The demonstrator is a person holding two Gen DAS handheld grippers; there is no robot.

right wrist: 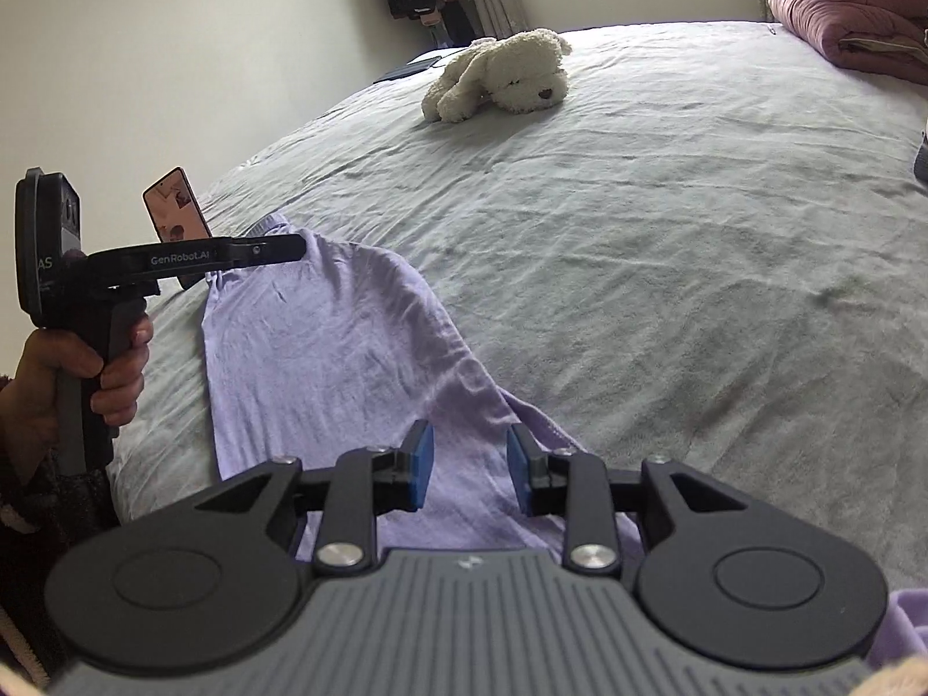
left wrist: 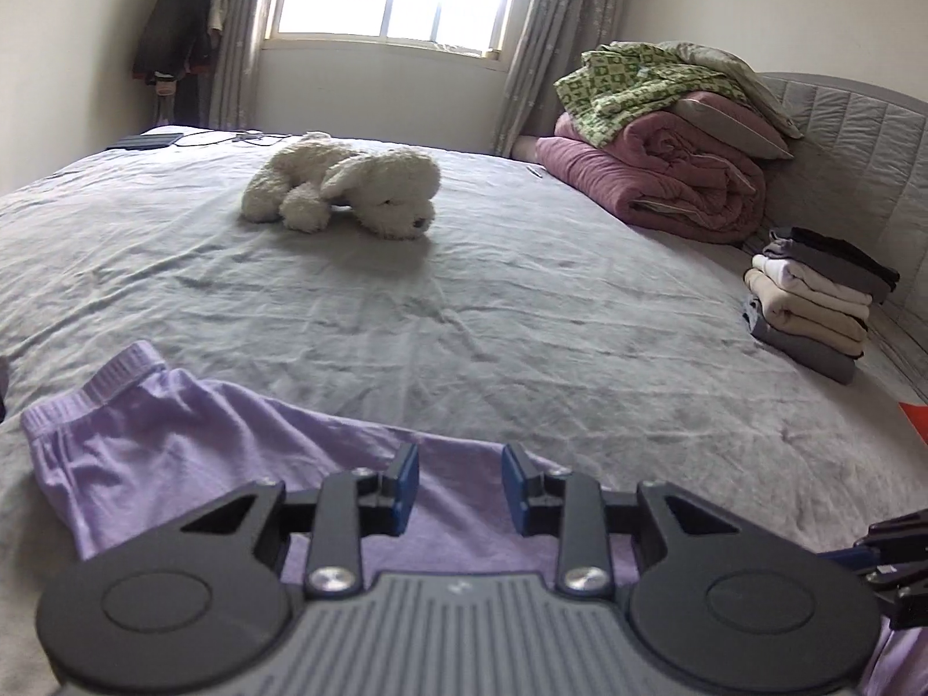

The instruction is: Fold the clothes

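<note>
Left gripper [left wrist: 460, 487]: jaws parted, nothing gripped, above purple garment [left wrist: 191, 452] | garment: spread flat at near edge of grey bed [left wrist: 522, 301] | right gripper [right wrist: 470, 472]: jaws parted, empty, over same garment | plush dog [left wrist: 348, 185] mid-bed | folded stack [left wrist: 812, 301] far right

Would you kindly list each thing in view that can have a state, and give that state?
left gripper: open, nothing gripped
right gripper: open, nothing gripped
purple garment: laid out on the bed, not fully folded
stack of clothes: folded
pink quilt: rolled up
curtains: drawn apart
phone: screen lit
</note>
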